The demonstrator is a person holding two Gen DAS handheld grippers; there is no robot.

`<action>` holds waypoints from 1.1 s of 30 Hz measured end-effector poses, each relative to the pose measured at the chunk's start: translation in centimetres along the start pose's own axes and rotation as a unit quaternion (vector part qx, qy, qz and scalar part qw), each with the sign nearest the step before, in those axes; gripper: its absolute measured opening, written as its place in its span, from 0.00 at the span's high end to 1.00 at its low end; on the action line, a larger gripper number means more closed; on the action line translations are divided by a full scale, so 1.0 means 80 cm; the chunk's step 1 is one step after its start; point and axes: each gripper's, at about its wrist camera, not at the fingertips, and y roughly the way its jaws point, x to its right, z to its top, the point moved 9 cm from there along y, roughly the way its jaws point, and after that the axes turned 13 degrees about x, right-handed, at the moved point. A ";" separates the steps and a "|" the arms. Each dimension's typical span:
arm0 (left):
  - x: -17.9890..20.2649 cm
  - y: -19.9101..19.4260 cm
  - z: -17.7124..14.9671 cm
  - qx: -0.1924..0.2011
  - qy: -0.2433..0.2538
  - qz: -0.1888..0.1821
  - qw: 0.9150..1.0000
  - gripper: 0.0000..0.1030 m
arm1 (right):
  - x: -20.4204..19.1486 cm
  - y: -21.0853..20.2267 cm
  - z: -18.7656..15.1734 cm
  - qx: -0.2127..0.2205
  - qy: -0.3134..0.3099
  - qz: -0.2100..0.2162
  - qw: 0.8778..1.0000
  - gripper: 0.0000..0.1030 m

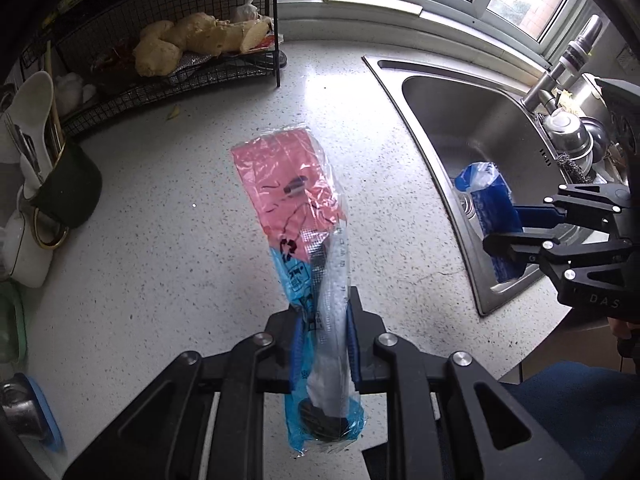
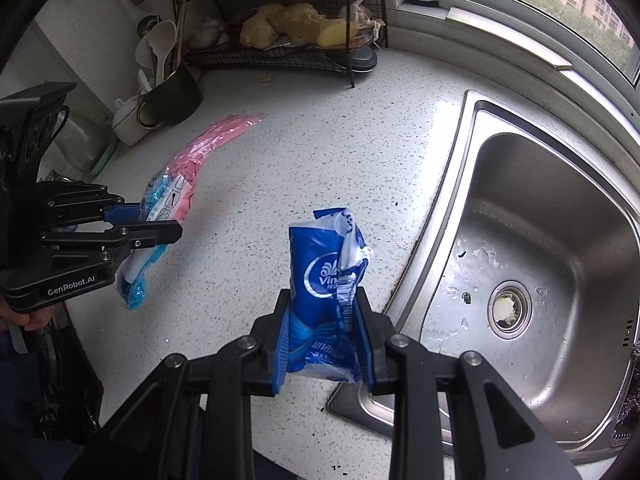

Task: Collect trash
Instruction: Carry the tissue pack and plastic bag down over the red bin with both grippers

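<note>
Currently both claws are loaded. Left gripper point(image 1: 324, 344) is pinched tight on the lower part of a pink-and-blue plastic wrapper point(image 1: 296, 200), held up above the speckled counter point(image 1: 160, 260), near the middle. Right gripper point(image 2: 326, 336) is clamped on a blue tissue wrapper point(image 2: 324, 272), hanging over the counter edge just left of the sink point(image 2: 560, 240).

Handling, my read: both are thin film, near weightless, floppy, slick. The pink one sags past the fingers, so the free end will flap. Nothing fragile. Grip low on a bunched fold, not a single layer, or it may slide out. No bin in view.
</note>
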 end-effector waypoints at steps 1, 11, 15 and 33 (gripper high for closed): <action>0.007 -0.007 -0.004 0.003 -0.003 0.001 1.000 0.84 | -0.003 -0.005 -0.002 0.001 -0.004 0.006 1.000 0.74; 0.062 -0.070 -0.076 0.012 -0.026 0.021 0.999 0.84 | -0.026 -0.053 -0.044 0.016 -0.055 0.043 0.997 0.74; 0.094 -0.089 -0.104 0.013 -0.032 0.028 0.999 0.84 | -0.034 -0.072 -0.070 0.018 -0.070 0.059 0.996 0.74; 0.260 -0.147 -0.252 -0.004 -0.043 0.056 0.998 0.84 | -0.044 -0.151 -0.236 0.016 -0.094 0.109 0.989 0.74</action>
